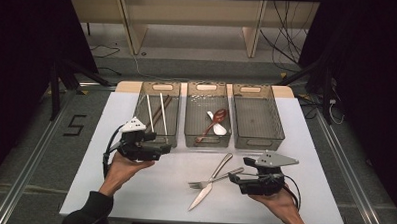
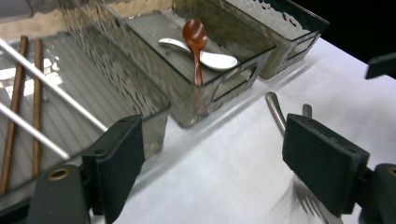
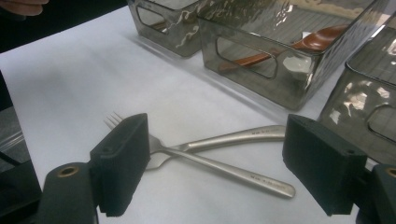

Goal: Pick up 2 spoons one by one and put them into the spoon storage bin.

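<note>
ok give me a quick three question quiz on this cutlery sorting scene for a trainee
1. True or false: the right bin holds the spoons.
2. Which bin holds the chopsticks: A left, B middle, C right?
3. What lies crossed on the white table in front of the right claw?

Key
1. False: the red spoon and white spoon lie in the middle bin.
2. A, the left bin.
3. A fork and a knife; the right claw and the left claw are both open.
</note>
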A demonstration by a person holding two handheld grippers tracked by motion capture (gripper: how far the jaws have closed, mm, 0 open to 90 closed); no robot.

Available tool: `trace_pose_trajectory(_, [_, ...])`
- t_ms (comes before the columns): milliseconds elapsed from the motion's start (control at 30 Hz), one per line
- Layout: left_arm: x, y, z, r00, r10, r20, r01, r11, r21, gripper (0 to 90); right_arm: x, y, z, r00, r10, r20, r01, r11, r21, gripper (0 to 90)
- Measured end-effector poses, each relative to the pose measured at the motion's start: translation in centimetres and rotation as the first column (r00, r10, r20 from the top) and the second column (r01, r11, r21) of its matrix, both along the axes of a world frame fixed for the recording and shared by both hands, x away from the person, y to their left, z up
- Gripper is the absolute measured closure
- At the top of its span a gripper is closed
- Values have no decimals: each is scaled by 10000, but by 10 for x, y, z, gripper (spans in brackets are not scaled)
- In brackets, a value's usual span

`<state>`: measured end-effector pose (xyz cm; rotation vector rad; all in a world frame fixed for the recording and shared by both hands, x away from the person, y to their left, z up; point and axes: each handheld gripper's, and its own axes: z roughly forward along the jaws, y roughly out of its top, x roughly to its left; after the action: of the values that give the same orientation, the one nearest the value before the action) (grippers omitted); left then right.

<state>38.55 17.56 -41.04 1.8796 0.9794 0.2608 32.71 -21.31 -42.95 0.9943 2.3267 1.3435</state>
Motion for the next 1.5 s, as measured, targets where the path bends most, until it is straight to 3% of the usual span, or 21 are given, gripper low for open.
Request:
trace_pose_trajectory(233, [-12,7,-11,10000,19,89,-17,9998,-197,192,13,6,0,9995,289,-122,-295,9982,-517,239])
trace_pose_trajectory(567, [-27,16,-17,9989,167,440,-149,9991,-405,188,25,7,4,9971,631,-428,-664,9946,-797,244])
trace_pose_trajectory(800, [-34,17,-23,9987,170,481,-161,9997,-192,187,29,10,2,9961,690,-546,-739,9928,-938,259])
trace_pose_trajectory(1167, [-46,19,-24,9971,206,728,-181,9992,-359,184,35,27,-5,9938,791,-782,-901,9848,-1488,452])
trace_pose_trajectory(1500, [-52,23,-27,9962,319,814,-295,9991,-301,178,40,43,-16,9922,712,-1027,-892,9790,-1831,689])
